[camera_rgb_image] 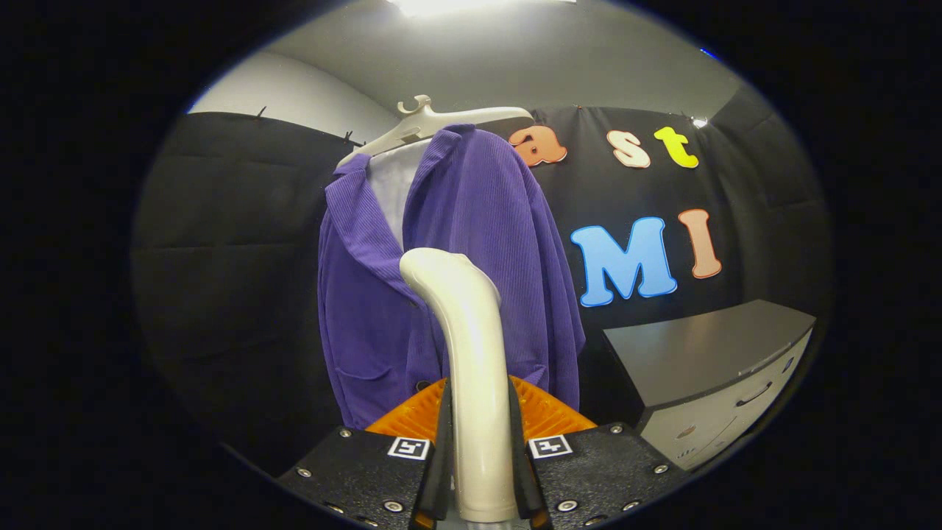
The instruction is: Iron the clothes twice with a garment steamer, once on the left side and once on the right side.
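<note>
The gripper (480, 449) is clenched on the cream-white glossy plastic handle of the garment steamer (471, 353), one finger pressing on each side of it. The handle rises straight up from between the fingers and bends at its top towards the clothing, so that its rounded head sits in front of the garment's chest, about at the middle; whether the head touches the cloth cannot be told from here.

The purple ribbed cardigan (478, 243) hangs just beyond the fingers on a pale plastic hanger (434, 125), over a white inner shirt (394, 184) that shows in the open neckline. Its collar lies folded out on both sides, and a patch pocket shows low on the panel to the left of the handle. The hem drops down behind the fingers.

To the right of the cardigan, and apart from it, stands a desk with a dark grey top (706, 346) and a light drawer front below with a slot handle. Padded black cloth lines the booth behind the garment, under a pale ceiling with a bright lamp (441, 6)
</note>
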`<action>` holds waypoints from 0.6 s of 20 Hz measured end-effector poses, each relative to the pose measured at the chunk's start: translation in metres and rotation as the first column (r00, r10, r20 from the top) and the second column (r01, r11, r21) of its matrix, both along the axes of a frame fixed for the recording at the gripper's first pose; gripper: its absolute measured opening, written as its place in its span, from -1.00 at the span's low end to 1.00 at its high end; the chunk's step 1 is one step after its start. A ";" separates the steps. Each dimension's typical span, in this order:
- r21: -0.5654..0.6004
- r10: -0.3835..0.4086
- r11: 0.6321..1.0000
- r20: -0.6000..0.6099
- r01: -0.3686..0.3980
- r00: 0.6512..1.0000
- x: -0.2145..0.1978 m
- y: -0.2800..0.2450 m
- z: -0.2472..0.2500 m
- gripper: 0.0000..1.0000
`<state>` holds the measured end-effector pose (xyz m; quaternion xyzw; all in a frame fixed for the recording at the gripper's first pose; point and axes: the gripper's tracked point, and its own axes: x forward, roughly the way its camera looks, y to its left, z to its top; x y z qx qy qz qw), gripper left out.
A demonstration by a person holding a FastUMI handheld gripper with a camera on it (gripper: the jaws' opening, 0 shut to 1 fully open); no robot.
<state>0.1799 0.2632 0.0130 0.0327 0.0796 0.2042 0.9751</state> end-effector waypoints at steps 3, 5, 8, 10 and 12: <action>-0.012 0.001 1.000 -0.029 -0.002 1.000 -0.007 -0.004 -0.018 -0.31; -0.020 -0.001 1.000 -0.047 0.000 0.999 -0.010 -0.008 -0.029 -0.31; -0.040 -0.001 0.999 -0.074 -0.002 0.997 -0.016 -0.012 -0.047 -0.31; -0.054 -0.003 0.999 -0.092 -0.002 0.996 -0.020 -0.016 -0.059 -0.31; -0.065 -0.009 0.998 -0.108 0.002 0.994 -0.023 -0.019 -0.070 -0.31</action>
